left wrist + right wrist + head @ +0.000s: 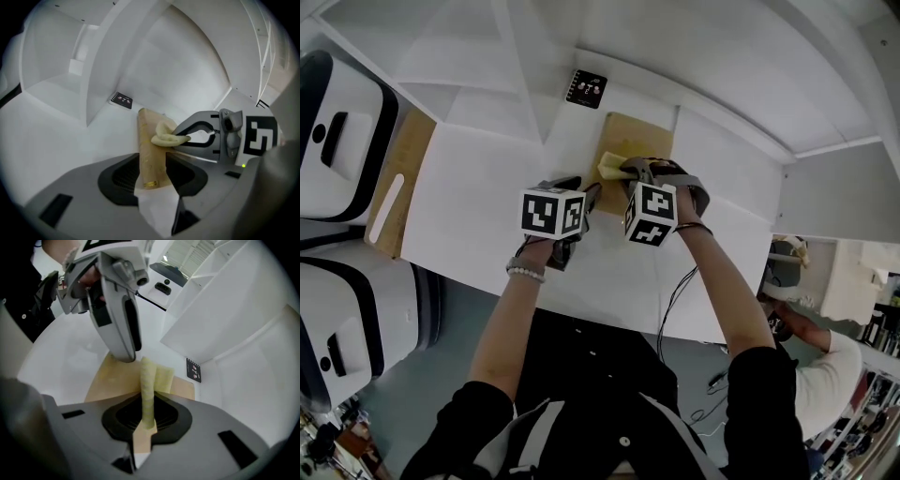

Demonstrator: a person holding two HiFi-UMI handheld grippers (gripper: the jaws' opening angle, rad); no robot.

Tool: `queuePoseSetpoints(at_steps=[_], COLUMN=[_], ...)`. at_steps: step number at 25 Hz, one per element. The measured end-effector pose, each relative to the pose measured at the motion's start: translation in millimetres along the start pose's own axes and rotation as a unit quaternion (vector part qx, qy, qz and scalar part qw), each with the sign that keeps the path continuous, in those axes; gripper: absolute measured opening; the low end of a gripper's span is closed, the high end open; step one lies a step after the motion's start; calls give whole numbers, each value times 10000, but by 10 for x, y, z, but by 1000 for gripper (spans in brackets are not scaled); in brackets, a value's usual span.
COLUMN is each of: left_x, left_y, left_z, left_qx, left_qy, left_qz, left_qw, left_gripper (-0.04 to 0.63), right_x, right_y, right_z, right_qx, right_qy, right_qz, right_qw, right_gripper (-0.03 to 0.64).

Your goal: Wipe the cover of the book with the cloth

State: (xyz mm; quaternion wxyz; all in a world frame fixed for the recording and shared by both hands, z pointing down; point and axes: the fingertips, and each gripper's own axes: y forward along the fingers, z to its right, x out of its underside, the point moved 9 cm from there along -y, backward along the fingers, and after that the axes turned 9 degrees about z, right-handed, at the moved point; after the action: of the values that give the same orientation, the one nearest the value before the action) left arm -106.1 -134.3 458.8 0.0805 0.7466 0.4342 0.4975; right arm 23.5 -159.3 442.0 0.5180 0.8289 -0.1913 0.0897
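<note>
On white table (pixel 487 187), left to right: left gripper (pixel 152 172), jaws fairly wide, clamped on near edge of tan book (pixel 642 136), lying flat; yellow cloth (pixel 612 166), resting on book cover; right gripper (pixel 146 417), jaws nearly together, pinching cloth.

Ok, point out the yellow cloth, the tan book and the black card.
Yellow fabric cloth (pixel 148 390): right gripper view, its pinched folded strip.
Tan rectangular book (pixel 639 136): head view, bare far cover.
Small black square card (pixel 586 89): head view, its centre.
</note>
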Motion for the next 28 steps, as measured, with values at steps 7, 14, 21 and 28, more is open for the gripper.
queuePoseSetpoints(at_steps=[7,14,21,28], left_x=[47,56,100,102], left_y=[-146,-182,-24,-7], left_z=[-84,-96,20,36], left_qx=[-39,-53,-171,-181], left_qy=[-419,-473,293,308], left_qz=[248,315,-40,-61], left_qw=[9988,9984,9994,9993], left_gripper=[158,152,112,107], right_x=[-215,-214,-138,138], right_y=[-93,-228,-348,-506], right_z=[-386,-622,-784,-836], right_qx=[-32,-12,147,330], right_qy=[-306,-145,397,1405], right_qz=[223,236,227,216], right_qw=[9993,9996,9988,9893], right_gripper=[35,35,35,35])
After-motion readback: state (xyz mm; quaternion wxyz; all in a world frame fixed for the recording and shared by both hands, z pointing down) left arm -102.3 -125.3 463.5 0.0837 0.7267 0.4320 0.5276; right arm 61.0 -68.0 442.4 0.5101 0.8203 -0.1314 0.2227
